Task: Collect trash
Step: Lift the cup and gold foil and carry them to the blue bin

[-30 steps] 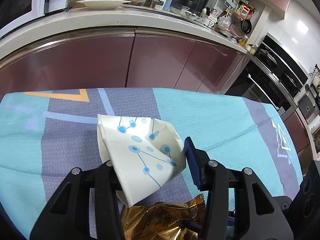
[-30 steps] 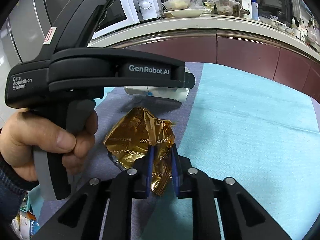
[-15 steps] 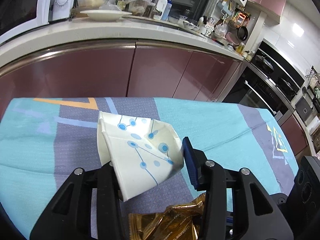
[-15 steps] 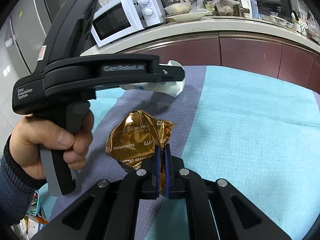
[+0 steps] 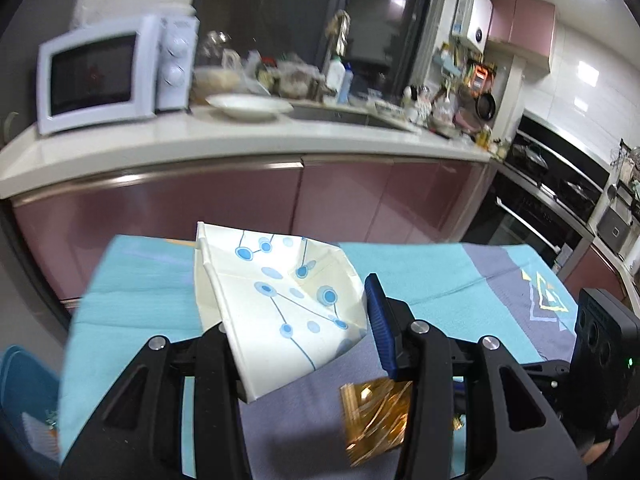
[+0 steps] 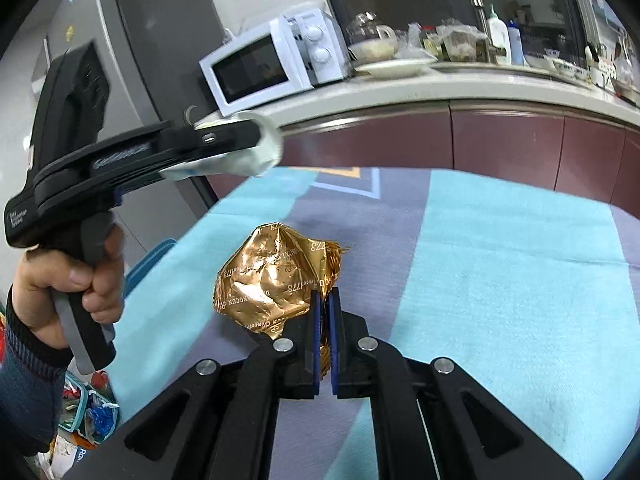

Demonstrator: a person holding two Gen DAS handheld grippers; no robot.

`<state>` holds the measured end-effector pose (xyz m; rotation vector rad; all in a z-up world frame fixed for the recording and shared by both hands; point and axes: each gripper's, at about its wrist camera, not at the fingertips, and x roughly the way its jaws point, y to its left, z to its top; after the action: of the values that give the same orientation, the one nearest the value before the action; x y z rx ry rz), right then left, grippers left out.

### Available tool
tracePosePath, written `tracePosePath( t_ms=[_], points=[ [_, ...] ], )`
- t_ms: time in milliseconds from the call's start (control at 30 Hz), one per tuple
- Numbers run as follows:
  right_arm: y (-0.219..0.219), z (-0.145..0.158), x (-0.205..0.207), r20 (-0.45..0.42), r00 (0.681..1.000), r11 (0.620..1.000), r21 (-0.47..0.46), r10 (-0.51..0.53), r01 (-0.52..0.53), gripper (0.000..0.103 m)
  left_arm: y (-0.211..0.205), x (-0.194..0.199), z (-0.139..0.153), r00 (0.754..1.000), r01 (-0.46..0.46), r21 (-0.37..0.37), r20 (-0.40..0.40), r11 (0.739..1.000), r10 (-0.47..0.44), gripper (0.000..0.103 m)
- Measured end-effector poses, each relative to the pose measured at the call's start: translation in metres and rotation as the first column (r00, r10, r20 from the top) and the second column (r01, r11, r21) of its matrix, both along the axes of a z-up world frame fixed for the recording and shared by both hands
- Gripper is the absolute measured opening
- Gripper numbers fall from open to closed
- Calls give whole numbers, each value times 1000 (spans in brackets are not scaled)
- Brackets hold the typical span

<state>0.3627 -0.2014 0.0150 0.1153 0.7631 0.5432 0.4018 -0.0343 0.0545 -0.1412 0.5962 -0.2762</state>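
Wrapper (image 6: 276,276) | right gripper (image 6: 325,300) pinching its edge to lift | left gripper (image 5: 296,308) clamps squashed cup (image 5: 280,300) for binning

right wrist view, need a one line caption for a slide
Right gripper shut on a gold foil wrapper above the striped tablecloth; left gripper holds a crushed paper cup.

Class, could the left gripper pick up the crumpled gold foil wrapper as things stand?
Probably not. The left gripper already holds a white paper cup with blue dots, and the right gripper is shut on the crumpled gold foil wrapper.
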Motion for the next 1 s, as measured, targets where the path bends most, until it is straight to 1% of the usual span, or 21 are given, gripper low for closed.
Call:
tracePosePath(
  t_ms=[167, 300, 400, 600, 767, 867, 1000],
  points=[
    [13, 21, -22, 54, 998, 1000, 8, 28, -28, 2, 41, -63, 25, 995, -72, 21, 65, 997, 71, 42],
    [27, 36, -37, 91, 994, 998, 15, 58, -59, 2, 77, -117, 35, 987, -137, 24, 89, 990, 134, 42],
    [42, 47, -48, 117, 989, 996, 18, 89, -92, 2, 103, -152, 36, 979, -184, 22, 99, 983, 181, 42],
    [84, 68, -68, 166, 972, 985, 18, 166, -171, 2, 156, -224, 35, 953, -284, 11, 111, 959, 281, 42],
    [123, 79, -75, 185, 955, 971, 18, 232, -240, 2, 200, -283, 33, 924, -367, 4, 121, 930, 364, 42],
    [148, 84, -75, 191, 944, 960, 22, 269, -278, 2, 226, -312, 31, 906, -409, 2, 121, 913, 406, 42],
    [186, 88, -71, 192, 928, 945, 10, 319, -326, 2, 256, -336, 24, 885, -455, 1, 113, 891, 452, 42]
  ],
)
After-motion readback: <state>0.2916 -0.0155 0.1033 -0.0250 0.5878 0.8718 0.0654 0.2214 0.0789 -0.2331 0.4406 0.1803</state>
